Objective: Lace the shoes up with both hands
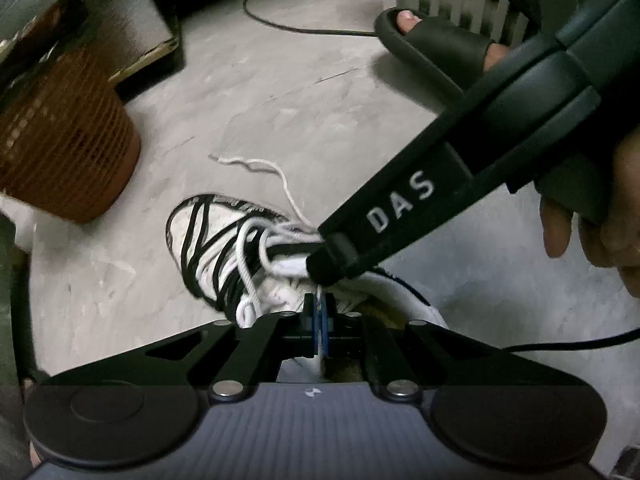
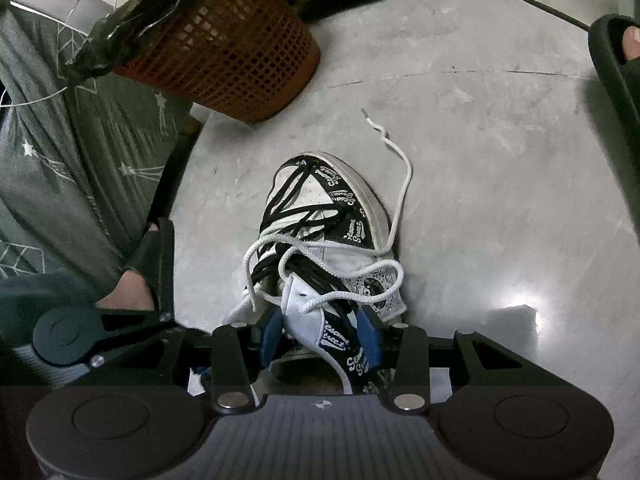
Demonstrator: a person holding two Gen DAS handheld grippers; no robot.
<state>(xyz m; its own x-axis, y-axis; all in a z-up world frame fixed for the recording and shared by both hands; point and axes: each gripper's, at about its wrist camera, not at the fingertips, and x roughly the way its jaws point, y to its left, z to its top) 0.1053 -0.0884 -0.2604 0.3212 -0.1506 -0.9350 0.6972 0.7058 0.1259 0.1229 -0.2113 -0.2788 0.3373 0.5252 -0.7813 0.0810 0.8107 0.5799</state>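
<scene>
A white sneaker (image 1: 200,248) (image 2: 320,200) with black printed trim stands on the grey floor, toe pointing away. Black laces (image 2: 296,216) criss-cross its front. A white lace (image 1: 256,164) (image 2: 400,200) loops loosely over the tongue (image 2: 304,312), its free end trailing on the floor. My left gripper (image 1: 320,320) sits at the shoe's opening, blue pads pressed together on a white strand. My right gripper (image 1: 326,264) (image 2: 320,336) comes in from the right, open, with its pads on either side of the tongue.
An orange mesh basket (image 1: 64,140) (image 2: 240,60) stands left of the shoe. A foot in a dark sandal (image 1: 432,40) (image 2: 612,52) rests at the far right, another sandalled foot (image 2: 148,272) at the left. A black cable (image 1: 280,20) lies beyond.
</scene>
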